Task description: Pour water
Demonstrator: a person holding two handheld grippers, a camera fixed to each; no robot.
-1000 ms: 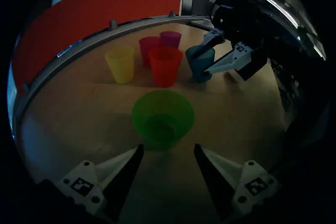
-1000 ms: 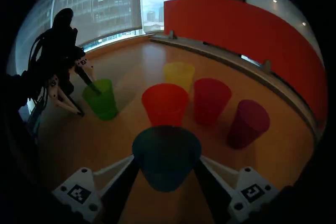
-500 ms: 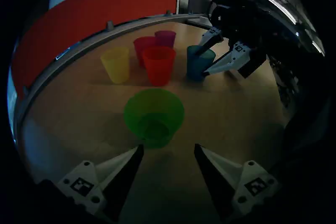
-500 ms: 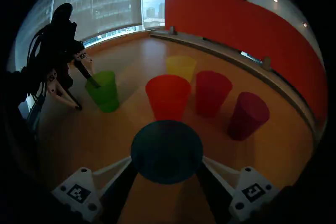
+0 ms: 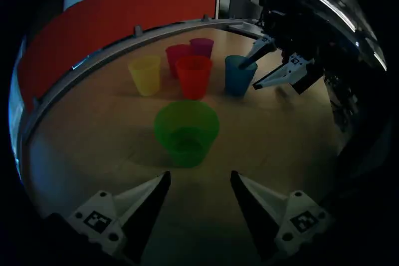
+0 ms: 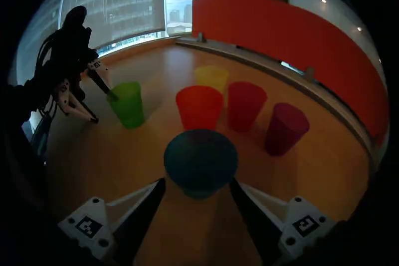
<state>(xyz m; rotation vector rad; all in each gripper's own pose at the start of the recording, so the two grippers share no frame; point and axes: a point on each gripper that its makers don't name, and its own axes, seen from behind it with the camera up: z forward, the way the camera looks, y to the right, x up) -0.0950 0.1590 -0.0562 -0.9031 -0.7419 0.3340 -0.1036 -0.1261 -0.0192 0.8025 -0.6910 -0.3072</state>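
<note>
Green cup [image 5: 186,131] is stood on bench [image 5: 95,131] just ahead of wide-spread left claw [image 5: 199,173], blue cup [image 6: 200,158] flanked by wide-open right claw [image 6: 197,181], contents can't be told tbh.

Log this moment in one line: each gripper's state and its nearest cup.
left gripper open | green cup upright ahead, apart | right gripper open | blue cup upright just ahead, contact unclear

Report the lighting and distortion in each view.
Left gripper view: dim and underexposed, the green cup murky, the table edge bowed into an arc by the fisheye. Right gripper view: brighter, with daylight from the window; the left tool is backlit to a near silhouette, and the red partition curves.
</note>
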